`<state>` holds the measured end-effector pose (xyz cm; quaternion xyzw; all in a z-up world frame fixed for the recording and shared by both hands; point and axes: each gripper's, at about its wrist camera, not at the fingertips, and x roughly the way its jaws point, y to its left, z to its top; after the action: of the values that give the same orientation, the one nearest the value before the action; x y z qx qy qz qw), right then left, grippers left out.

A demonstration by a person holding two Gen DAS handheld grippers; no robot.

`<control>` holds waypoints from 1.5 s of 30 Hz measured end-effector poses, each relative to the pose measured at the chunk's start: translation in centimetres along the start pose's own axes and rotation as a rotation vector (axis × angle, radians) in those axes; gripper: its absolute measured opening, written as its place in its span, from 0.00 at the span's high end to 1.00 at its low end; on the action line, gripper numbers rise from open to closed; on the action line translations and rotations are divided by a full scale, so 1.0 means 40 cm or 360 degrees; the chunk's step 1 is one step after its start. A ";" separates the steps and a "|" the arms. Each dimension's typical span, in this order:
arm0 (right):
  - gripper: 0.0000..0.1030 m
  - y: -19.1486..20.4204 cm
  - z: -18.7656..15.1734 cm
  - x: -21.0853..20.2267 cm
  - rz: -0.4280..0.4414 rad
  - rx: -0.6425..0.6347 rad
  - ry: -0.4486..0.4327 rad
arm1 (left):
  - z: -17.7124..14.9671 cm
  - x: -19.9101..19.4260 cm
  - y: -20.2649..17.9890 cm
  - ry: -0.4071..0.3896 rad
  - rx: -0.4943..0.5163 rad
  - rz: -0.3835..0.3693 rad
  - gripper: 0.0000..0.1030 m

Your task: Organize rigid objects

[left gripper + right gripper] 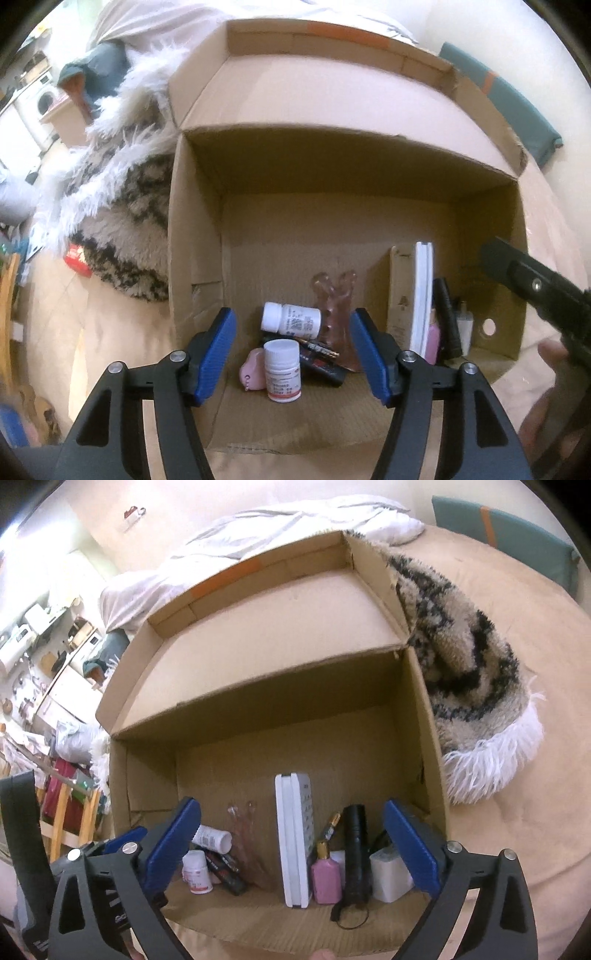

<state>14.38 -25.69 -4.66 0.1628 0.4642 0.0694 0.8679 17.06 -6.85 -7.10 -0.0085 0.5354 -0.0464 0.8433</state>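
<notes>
Both my jaws gaped wide, empty | upright pill bottle [282, 371] at lower centre — light, stiff, slippery — grip mid-body.

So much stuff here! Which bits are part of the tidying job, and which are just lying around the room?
Part of the job:
cardboard box
upright pill bottle
tipped pill bottle
white remote
pink bottle
black torch
white charger
left gripper and right gripper, both open

Just lying about:
shaggy rug
white bedding
</notes>
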 end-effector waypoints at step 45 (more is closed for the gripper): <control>0.00 0.043 -0.216 -0.313 -0.0113 -0.0140 -0.0359 | -0.212 -0.341 0.093 -0.0540 -0.0104 0.0021 0.10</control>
<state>0.26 -25.58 1.29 0.1147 0.3656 0.0401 0.9228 3.87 -1.63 1.34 -0.0403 0.3865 -0.0214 0.9212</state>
